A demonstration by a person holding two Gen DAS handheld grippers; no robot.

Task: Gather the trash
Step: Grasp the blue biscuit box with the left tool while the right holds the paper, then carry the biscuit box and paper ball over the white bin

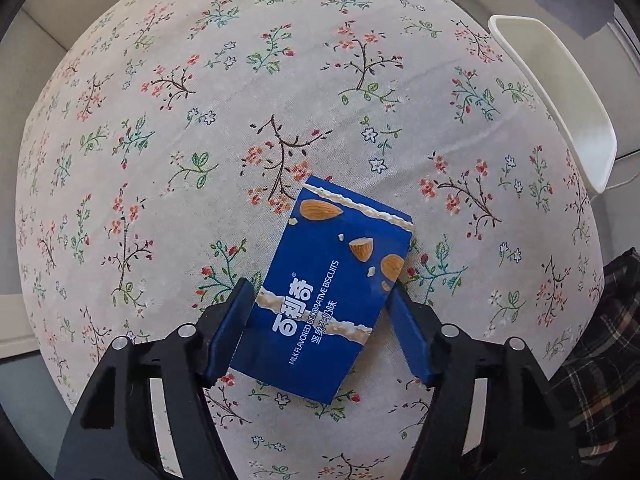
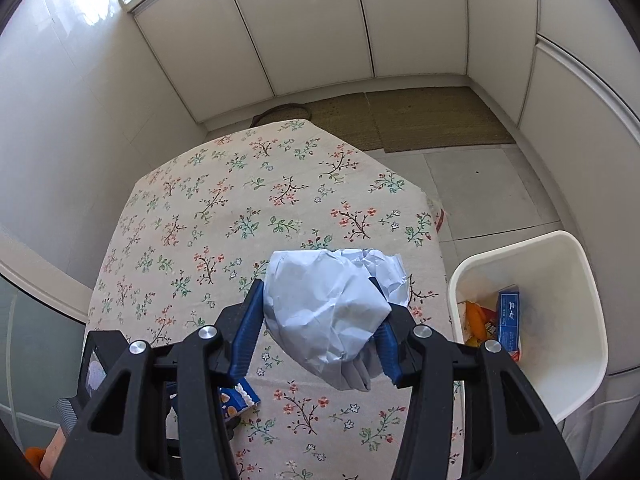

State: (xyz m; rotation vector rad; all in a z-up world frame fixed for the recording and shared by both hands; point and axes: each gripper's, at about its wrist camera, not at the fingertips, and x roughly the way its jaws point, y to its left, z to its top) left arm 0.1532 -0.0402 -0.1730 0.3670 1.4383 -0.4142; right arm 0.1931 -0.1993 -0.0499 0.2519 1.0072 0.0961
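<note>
A blue biscuit box [image 1: 332, 288] with almond pictures lies flat on the flowered tablecloth [image 1: 200, 140], slightly askew. My left gripper [image 1: 320, 286] points straight down over it, with a blue pad against each long side of the box. In the right wrist view, my right gripper [image 2: 316, 282] is shut on a crumpled ball of white paper [image 2: 332, 304], held above the table. A corner of the biscuit box [image 2: 236, 398] shows below its left finger. The white trash bin [image 2: 520, 240] stands on the floor just right of the table.
The bin holds a blue carton [image 2: 508, 316] and orange wrappers [image 2: 476, 320]; its rim [image 1: 560, 100] shows beside the table's right edge. White cabinets [image 2: 320, 20] and a woven mat [image 2: 420, 120] lie beyond the table. A plaid garment [image 1: 592, 340] is at right.
</note>
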